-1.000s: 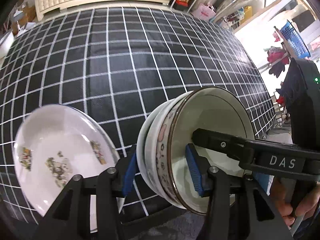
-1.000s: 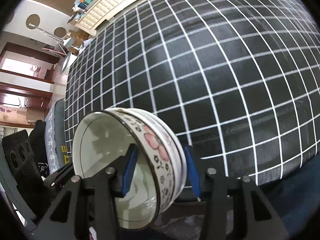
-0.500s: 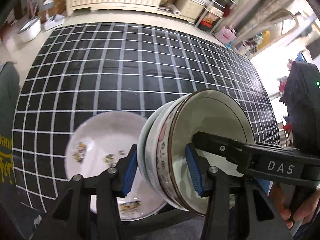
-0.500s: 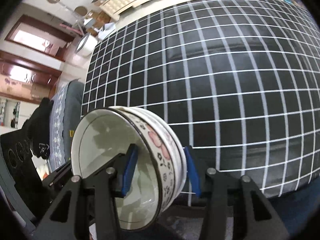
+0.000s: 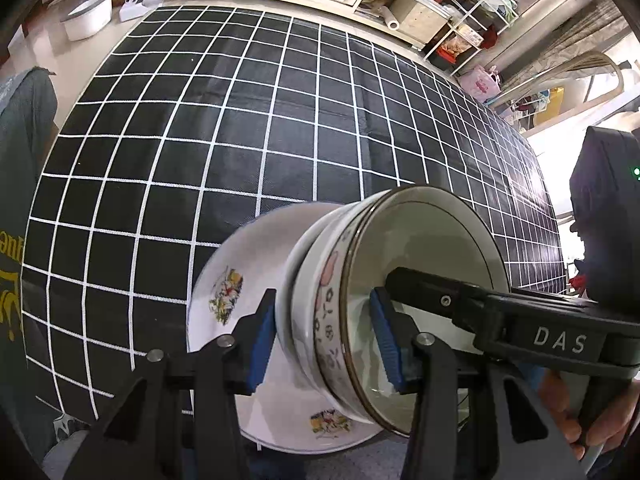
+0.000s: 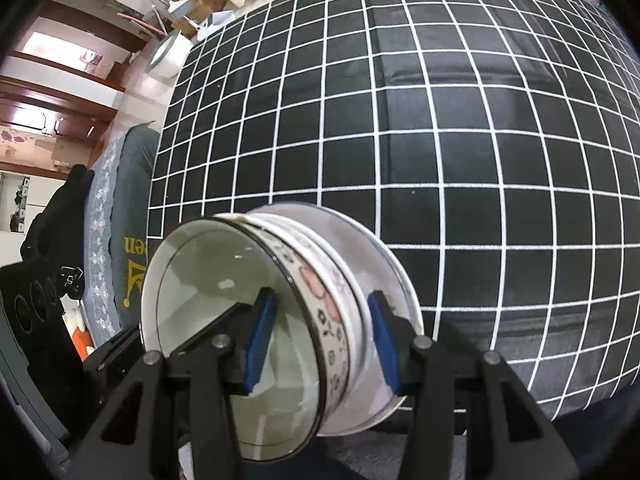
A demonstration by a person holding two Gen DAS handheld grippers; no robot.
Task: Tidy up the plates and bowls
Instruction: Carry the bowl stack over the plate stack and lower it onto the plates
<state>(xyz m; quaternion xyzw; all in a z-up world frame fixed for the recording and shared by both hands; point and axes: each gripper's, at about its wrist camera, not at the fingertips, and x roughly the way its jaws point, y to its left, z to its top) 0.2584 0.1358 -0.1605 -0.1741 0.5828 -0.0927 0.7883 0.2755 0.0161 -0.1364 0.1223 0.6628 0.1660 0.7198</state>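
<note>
A stack of white bowls with pink flower bands [image 5: 328, 320] is held between both grippers, one on each side of the rims. My left gripper [image 5: 324, 340] is shut on the stack's wall; the right gripper's black finger [image 5: 460, 300] reaches into the bowl from the right. In the right wrist view my right gripper [image 6: 320, 344] is shut on the same bowl stack [image 6: 328, 312]. A white plate with flower prints [image 5: 228, 300] lies on the checked tablecloth directly under the stack; its rim shows in the right wrist view [image 6: 404, 288]. I cannot tell whether the stack touches the plate.
The black tablecloth with white grid [image 5: 280, 120] covers the table. A grey garment [image 5: 20, 200] hangs at the table's left edge. Shelves and clutter [image 5: 460, 20] stand beyond the far edge. A white basin [image 5: 86, 16] sits on the floor.
Both grippers carried the bowl stack to the left, over the flower plate. The plate now sits directly beneath the stack instead of off to the left.
</note>
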